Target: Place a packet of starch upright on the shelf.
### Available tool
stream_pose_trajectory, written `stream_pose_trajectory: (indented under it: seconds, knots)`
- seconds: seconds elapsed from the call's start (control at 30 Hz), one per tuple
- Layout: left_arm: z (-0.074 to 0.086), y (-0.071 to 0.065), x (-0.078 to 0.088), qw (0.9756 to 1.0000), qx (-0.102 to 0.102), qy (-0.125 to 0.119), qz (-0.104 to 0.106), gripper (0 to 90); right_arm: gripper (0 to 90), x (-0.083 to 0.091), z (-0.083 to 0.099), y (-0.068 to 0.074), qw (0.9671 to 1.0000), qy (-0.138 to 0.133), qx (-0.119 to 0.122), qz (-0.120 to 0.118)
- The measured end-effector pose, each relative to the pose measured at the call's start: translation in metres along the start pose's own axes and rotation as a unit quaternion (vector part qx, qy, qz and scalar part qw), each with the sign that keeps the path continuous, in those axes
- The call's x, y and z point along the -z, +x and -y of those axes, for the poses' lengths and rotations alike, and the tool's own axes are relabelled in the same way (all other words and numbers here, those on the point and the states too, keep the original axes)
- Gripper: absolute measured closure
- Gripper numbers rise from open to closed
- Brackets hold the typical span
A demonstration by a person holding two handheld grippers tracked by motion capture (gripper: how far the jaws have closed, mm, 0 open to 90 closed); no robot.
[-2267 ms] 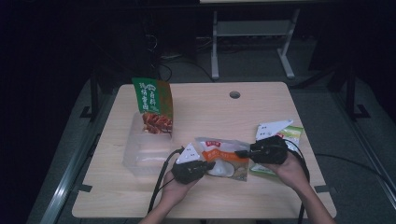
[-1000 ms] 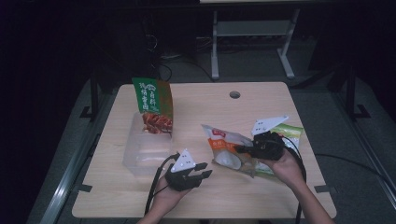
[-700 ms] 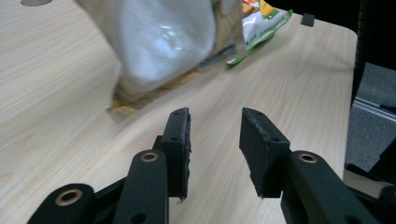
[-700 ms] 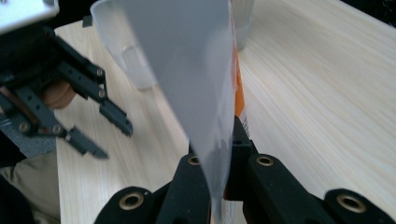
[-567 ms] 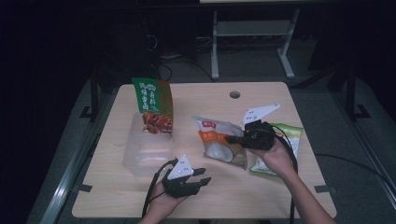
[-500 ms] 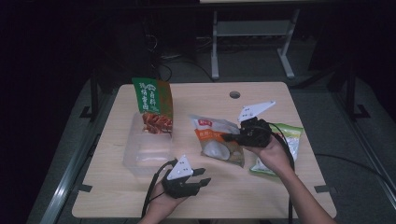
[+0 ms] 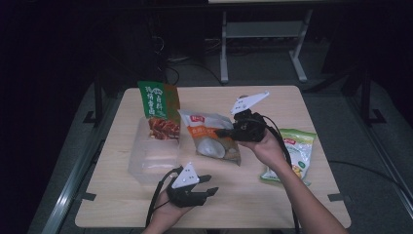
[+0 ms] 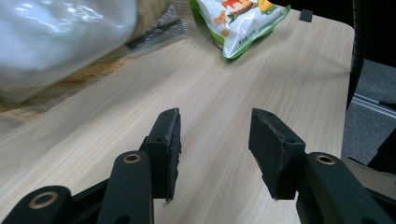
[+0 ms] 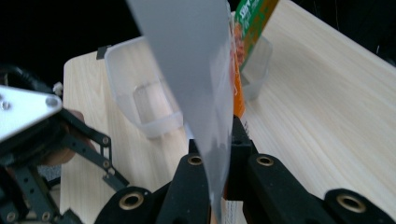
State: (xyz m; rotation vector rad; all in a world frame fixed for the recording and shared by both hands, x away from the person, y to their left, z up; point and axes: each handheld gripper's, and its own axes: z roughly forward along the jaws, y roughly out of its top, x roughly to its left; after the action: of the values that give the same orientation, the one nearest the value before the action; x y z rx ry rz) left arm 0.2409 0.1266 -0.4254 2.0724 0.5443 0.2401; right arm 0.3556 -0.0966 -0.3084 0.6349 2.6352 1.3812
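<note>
An orange and white snack bag (image 7: 210, 141) hangs tilted above the table's middle, with my right gripper (image 7: 223, 132) shut on its right edge. In the right gripper view the bag's pale edge (image 9: 201, 79) rises from between the shut jaws of that gripper (image 9: 219, 140). My left gripper (image 7: 208, 191) lies low near the front edge. Its jaws have just been opening, and the left gripper view shows this gripper (image 8: 215, 140) with only bare wood between the pads. A clear plastic container (image 7: 148, 158) sits at the left with a green snack bag (image 7: 158, 109) standing in it.
A second green and white snack bag (image 7: 292, 153) lies flat at the right, under the right forearm; it also shows far off in the left gripper view (image 8: 240, 18). The clear container (image 9: 140, 98) lies ahead of the right gripper. A round cable hole (image 7: 243, 96) is at the table's back.
My right gripper has carried the orange bag up and toward the back left, nearer the container. My left gripper let the bag go, drew back to the front edge, and its jaws stand wider.
</note>
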Motion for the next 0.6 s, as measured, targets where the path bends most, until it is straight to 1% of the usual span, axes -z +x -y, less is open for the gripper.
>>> stream_pose_trajectory:
  seconds: [0.07, 0.13, 0.17, 0.2, 0.23, 0.27, 0.33, 0.37, 0.6]
  knots:
    - [0.000, 0.000, 0.000, 1.0000, -0.001, 0.001, 0.000, 52.0, 90.0, -0.002, -0.005, 0.000, 0.9999, 0.001, 0.012, 0.001]
    - [0.000, 0.000, 0.000, 1.0000, -0.001, 0.000, 0.001, 51.8, 90.0, -0.003, -0.008, 0.000, 0.9999, 0.000, 0.011, -0.002]
    - [0.001, 0.000, -0.001, 1.0000, 0.004, -0.002, 0.003, 51.4, 90.0, -0.005, -0.011, -0.001, 0.9998, -0.001, 0.020, -0.001]
    - [0.001, -0.001, -0.002, 1.0000, 0.004, 0.000, 0.003, 51.1, 90.0, -0.007, -0.017, 0.002, 0.9999, -0.001, 0.014, -0.004]
    - [0.001, -0.001, -0.002, 1.0000, 0.004, 0.000, 0.003, 50.9, 90.0, -0.007, -0.017, 0.002, 0.9999, -0.001, 0.014, -0.004]
    - [0.002, -0.001, -0.003, 0.9999, 0.007, 0.001, 0.008, 50.8, 90.0, -0.010, -0.021, 0.002, 0.9998, -0.002, 0.018, -0.006]
    - [0.002, -0.002, -0.003, 0.9999, 0.008, 0.000, 0.008, 50.4, 90.0, -0.013, -0.025, 0.003, 0.9998, -0.003, 0.016, -0.007]
    - [0.002, -0.001, -0.003, 0.9999, 0.008, -0.001, 0.008, 50.1, 90.0, -0.015, -0.027, 0.003, 0.9997, -0.004, 0.021, -0.008]
    - [0.001, -0.001, -0.002, 1.0000, 0.006, -0.004, 0.005, 47.2, 90.0, -0.025, -0.038, 0.005, 0.9996, -0.002, 0.026, -0.011]
